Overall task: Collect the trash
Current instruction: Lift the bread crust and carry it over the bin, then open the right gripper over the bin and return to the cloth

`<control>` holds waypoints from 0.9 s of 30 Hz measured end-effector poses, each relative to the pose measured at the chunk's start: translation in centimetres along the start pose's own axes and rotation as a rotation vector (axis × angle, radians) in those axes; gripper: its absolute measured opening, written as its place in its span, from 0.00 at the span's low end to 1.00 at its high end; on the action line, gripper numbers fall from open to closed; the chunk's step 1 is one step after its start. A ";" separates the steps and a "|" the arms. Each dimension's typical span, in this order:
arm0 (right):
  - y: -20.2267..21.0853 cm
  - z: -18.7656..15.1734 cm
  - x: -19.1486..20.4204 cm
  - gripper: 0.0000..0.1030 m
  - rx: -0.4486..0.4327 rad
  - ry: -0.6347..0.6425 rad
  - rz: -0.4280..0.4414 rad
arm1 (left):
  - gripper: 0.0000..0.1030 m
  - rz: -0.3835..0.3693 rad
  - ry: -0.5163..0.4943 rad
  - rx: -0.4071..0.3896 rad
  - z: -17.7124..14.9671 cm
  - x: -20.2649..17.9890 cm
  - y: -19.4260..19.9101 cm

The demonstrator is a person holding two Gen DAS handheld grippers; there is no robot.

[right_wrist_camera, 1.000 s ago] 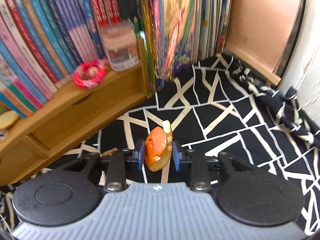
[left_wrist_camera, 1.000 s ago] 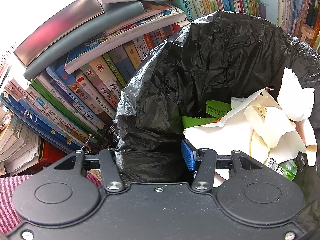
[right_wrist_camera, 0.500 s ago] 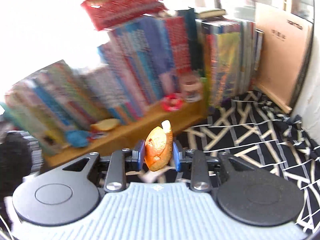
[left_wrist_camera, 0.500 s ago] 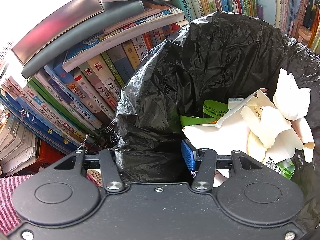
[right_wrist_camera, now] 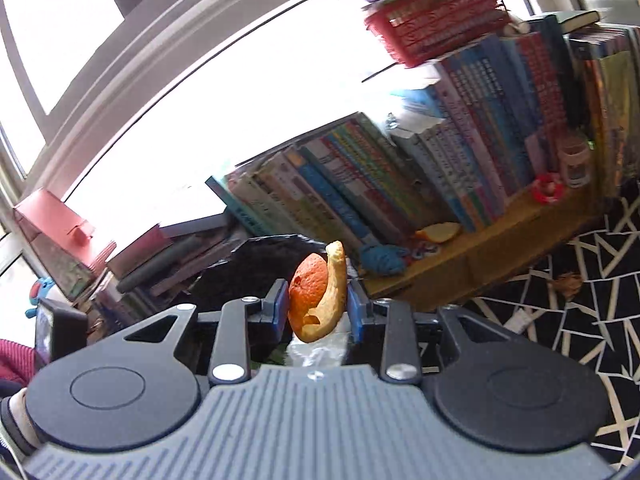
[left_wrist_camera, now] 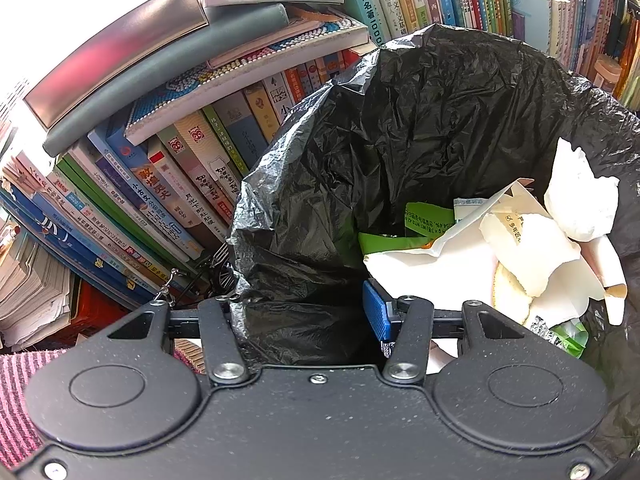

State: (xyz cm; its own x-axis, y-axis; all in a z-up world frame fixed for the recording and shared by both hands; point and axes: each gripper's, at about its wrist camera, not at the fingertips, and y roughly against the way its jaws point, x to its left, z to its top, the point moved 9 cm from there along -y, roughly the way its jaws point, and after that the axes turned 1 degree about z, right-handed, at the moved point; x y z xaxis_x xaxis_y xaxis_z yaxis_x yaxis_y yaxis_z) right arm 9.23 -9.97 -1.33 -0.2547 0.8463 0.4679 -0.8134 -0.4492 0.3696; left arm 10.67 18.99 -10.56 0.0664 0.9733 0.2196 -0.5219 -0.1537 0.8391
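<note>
- Right claw (right_wrist_camera: 318,312): clenched on a curled piece of orange peel (right_wrist_camera: 316,296), orange skin to the left, pale pith to the right; both blue pads press against it, and the peel is held clear of any surface.
- Left claw (left_wrist_camera: 304,312): jaws spread wide, with the rim of a crinkled black plastic trash bag (left_wrist_camera: 400,140) bunched between them. One blue pad (left_wrist_camera: 374,310) is visible inside the bag; the opposite finger is hidden behind the film, so whether the rim is actually pinched cannot be told.
- Bag contents: crumpled white paper scraps (left_wrist_camera: 512,248), a white tissue wad (left_wrist_camera: 580,200) and a green printed wrapper (left_wrist_camera: 420,220), piled at the right side of the bag.
- From the right wrist view, the same black bag (right_wrist_camera: 260,264) sits just beyond and left of the held peel.
- Beyond that: a low wooden shelf (right_wrist_camera: 480,256) bearing another peel fragment (right_wrist_camera: 438,234), a blue yarn ball (right_wrist_camera: 380,258) and a row of leaning books (right_wrist_camera: 380,184).
- To the right: a black cloth with white line pattern (right_wrist_camera: 580,320).
- Farthest: a red plastic basket (right_wrist_camera: 436,20) on top of the books.
</note>
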 end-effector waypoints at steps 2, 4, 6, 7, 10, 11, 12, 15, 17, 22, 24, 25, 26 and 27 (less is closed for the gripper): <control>-0.3 -0.4 1.1 0.36 0.014 0.024 0.030 | 0.48 -0.002 0.001 0.000 0.0 0.0 0.0; -0.7 -0.9 1.9 0.37 0.030 0.043 0.051 | 0.48 -0.002 0.001 -0.001 0.0 0.0 0.1; -1.0 -1.7 2.5 0.38 0.050 0.065 0.057 | 0.48 -0.002 0.001 0.000 0.0 0.0 0.1; -1.1 -1.9 2.7 0.38 0.059 0.074 0.058 | 0.48 -0.003 0.002 -0.001 0.0 0.0 0.1; -1.5 -2.5 3.1 0.41 0.080 0.104 0.065 | 0.48 -0.003 0.002 -0.001 0.0 0.0 0.1; -1.5 -2.6 3.2 0.41 0.084 0.116 0.067 | 0.48 -0.003 0.002 0.000 0.0 0.0 0.1; -1.6 -2.7 3.4 0.43 0.087 0.127 0.068 | 0.48 -0.003 0.002 0.000 0.0 0.0 0.1; -1.7 -2.8 3.6 0.47 0.091 0.143 0.070 | 0.48 -0.003 0.002 0.000 0.0 0.0 0.1; -1.7 -2.9 3.5 0.47 0.093 0.142 0.069 | 0.48 -0.003 0.002 0.000 0.0 0.0 0.1; -1.7 -2.9 3.4 0.48 0.094 0.139 0.071 | 0.48 -0.003 0.002 -0.001 0.0 0.0 0.1; -1.8 -2.9 3.5 0.49 0.094 0.142 0.073 | 0.48 -0.003 0.002 -0.001 0.0 0.0 0.1; -1.8 -2.9 3.5 0.50 0.095 0.143 0.074 | 0.48 -0.003 0.002 -0.001 0.0 0.0 0.1; -1.8 -2.9 3.5 0.50 0.097 0.144 0.074 | 0.48 -0.003 0.002 -0.001 0.0 0.0 0.1; -1.9 -3.0 3.5 0.52 0.099 0.145 0.074 | 0.48 -0.003 0.002 -0.001 0.0 0.0 0.1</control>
State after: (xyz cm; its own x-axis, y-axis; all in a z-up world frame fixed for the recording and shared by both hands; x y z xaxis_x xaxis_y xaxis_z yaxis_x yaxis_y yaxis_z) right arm 8.30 -5.35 -2.77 -0.3908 0.8390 0.3786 -0.7362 -0.5318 0.4186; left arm 10.63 18.94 -10.52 0.0663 0.9741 0.2163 -0.5221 -0.1509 0.8394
